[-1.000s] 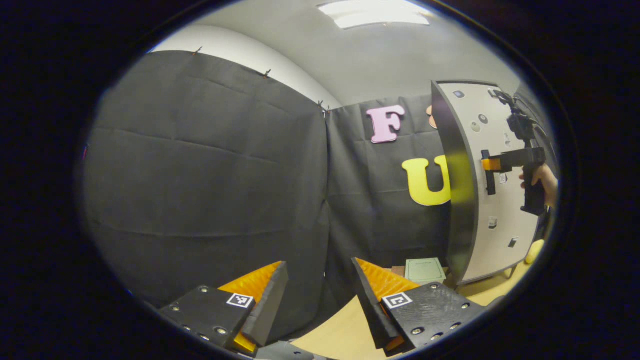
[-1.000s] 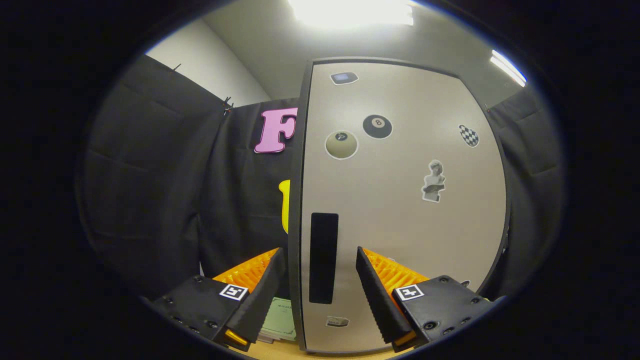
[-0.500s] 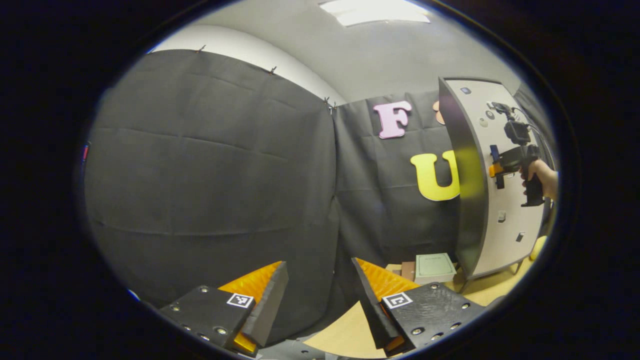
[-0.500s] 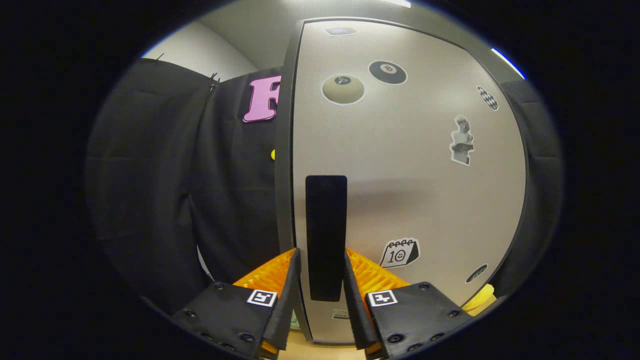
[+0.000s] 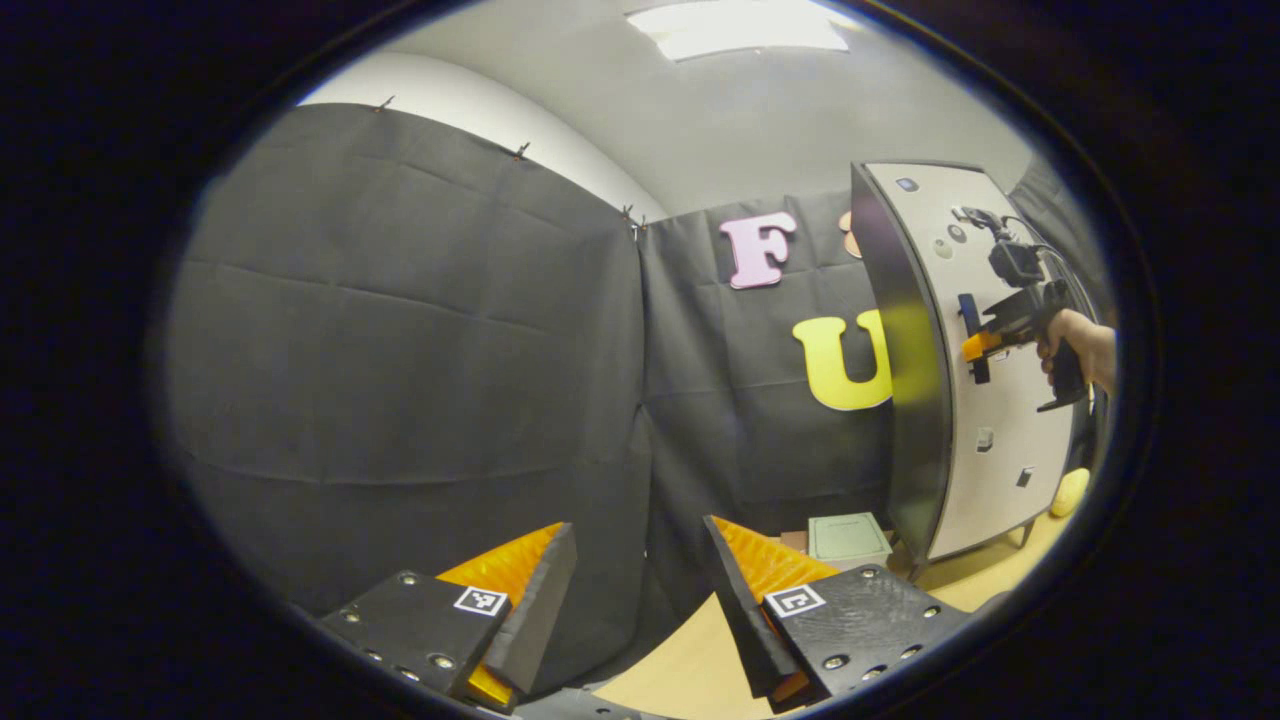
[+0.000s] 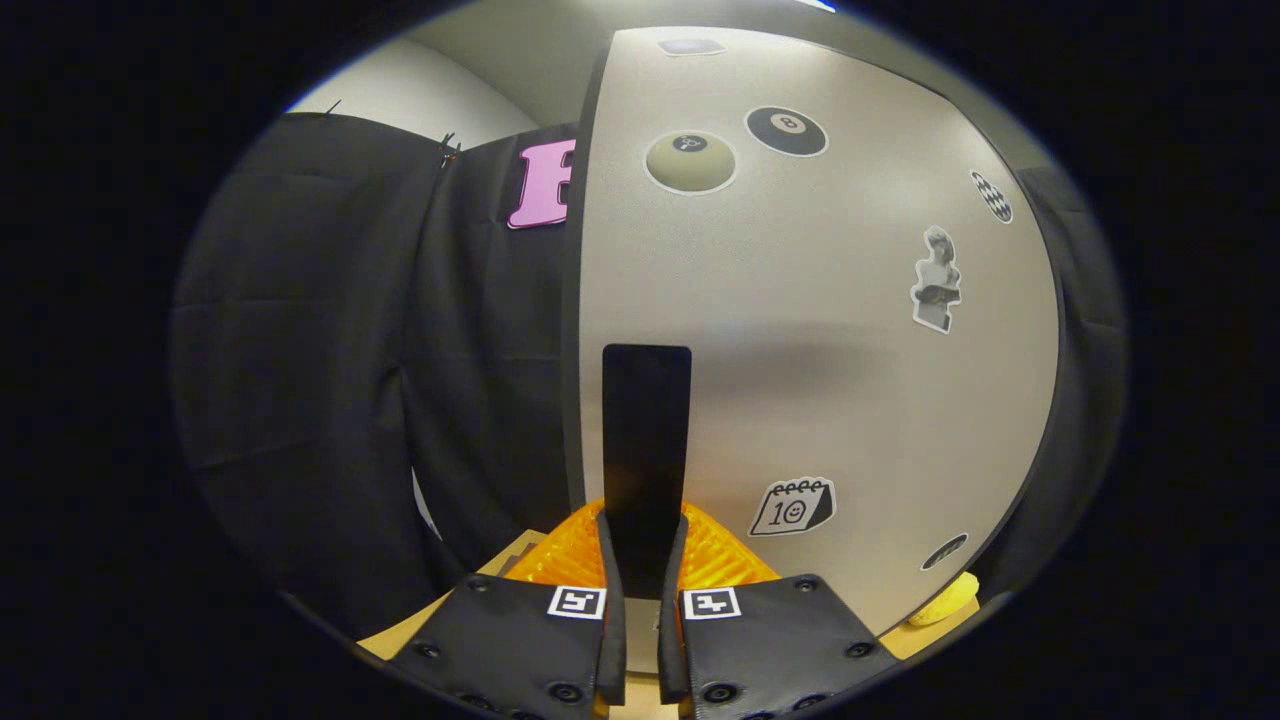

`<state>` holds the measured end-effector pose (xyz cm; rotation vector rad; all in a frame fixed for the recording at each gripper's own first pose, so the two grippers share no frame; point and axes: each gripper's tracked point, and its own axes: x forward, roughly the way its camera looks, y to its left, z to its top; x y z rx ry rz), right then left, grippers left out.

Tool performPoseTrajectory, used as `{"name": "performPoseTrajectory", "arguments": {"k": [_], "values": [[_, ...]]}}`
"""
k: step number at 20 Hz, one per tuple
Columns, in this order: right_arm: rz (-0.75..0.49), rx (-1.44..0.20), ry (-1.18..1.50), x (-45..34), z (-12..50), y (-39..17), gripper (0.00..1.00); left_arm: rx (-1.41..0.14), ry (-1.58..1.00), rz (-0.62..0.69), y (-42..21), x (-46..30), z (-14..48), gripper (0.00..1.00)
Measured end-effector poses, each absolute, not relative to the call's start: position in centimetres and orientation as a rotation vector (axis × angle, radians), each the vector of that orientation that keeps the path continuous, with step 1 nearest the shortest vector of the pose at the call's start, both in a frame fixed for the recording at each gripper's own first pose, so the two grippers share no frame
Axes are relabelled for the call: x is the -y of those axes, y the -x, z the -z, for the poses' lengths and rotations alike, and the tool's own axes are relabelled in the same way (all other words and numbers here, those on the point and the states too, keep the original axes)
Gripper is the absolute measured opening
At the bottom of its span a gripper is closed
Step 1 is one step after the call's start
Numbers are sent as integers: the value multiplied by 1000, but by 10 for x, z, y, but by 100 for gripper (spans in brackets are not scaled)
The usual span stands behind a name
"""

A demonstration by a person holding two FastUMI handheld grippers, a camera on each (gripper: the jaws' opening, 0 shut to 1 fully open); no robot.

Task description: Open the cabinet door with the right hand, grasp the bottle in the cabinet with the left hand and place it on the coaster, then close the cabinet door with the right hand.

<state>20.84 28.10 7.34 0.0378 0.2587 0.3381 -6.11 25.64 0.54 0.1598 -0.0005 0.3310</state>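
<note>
The grey cabinet door (image 6: 820, 330) with several stickers fills the right gripper view, and its black upright handle (image 6: 646, 450) runs down between my right gripper (image 6: 640, 560) fingers, which are shut on its lower end. In the left gripper view the same cabinet (image 5: 985, 400) stands at the far right, its door looking closed, with the right gripper (image 5: 975, 342) and the hand (image 5: 1080, 345) holding it at the handle. My left gripper (image 5: 640, 585) hangs open far to the left of the cabinet, nothing between its fingers. The door hides the inside of the cabinet.
A wooden tabletop (image 5: 690, 665) lies under the left gripper. A pale green box (image 5: 848, 538) sits on it left of the cabinet's foot. A yellow object (image 5: 1068, 490) lies at the cabinet's right side. Black cloth walls stand behind and to the left.
My right gripper moved up to the cabinet door and its fingers went from wide open to shut on the black handle. The left gripper stayed open, its view swaying slightly.
</note>
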Motion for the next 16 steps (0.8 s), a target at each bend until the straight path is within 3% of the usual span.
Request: {"name": "performPoseTrajectory", "arguments": {"k": [6, 13, 16], "values": [[-458, -266, -77, -276, -83, -171, 12, 12, -157, -255, 48, -230, -8, 77], [-521, -287, -90, -262, -87, -146, 17, 23, -141, -133, 13, -184, -2, 76], [-554, -286, -106, -257, -87, -142, 14, 19, -134, -100, 4, -171, -1, 76]]}}
